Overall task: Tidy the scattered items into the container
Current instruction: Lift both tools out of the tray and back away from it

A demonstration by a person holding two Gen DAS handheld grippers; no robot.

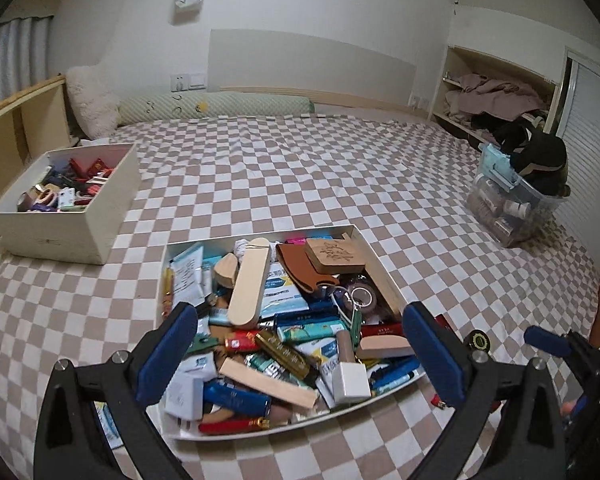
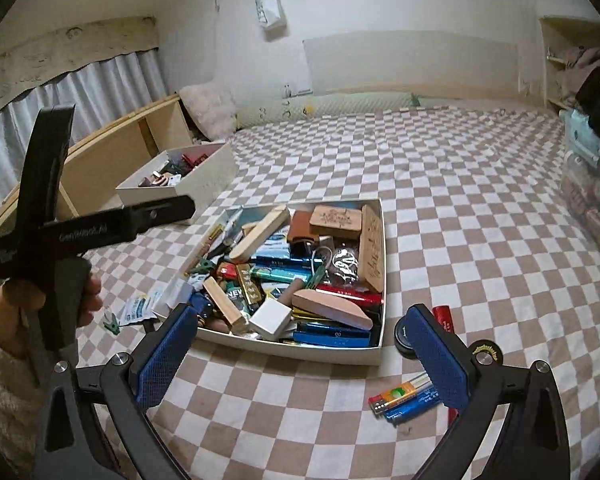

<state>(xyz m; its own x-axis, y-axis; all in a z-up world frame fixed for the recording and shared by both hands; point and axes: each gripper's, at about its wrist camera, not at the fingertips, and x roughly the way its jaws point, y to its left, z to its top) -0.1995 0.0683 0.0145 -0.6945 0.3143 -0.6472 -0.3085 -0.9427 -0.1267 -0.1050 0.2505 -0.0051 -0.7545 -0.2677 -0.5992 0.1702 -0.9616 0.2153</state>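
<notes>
Now | white tray [image 2: 374, 354] heaped full | both grippers' fingers wide open, empty

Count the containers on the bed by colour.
White: 2, the tray and the far box
Clear: 1, the bin
Total: 3
</notes>
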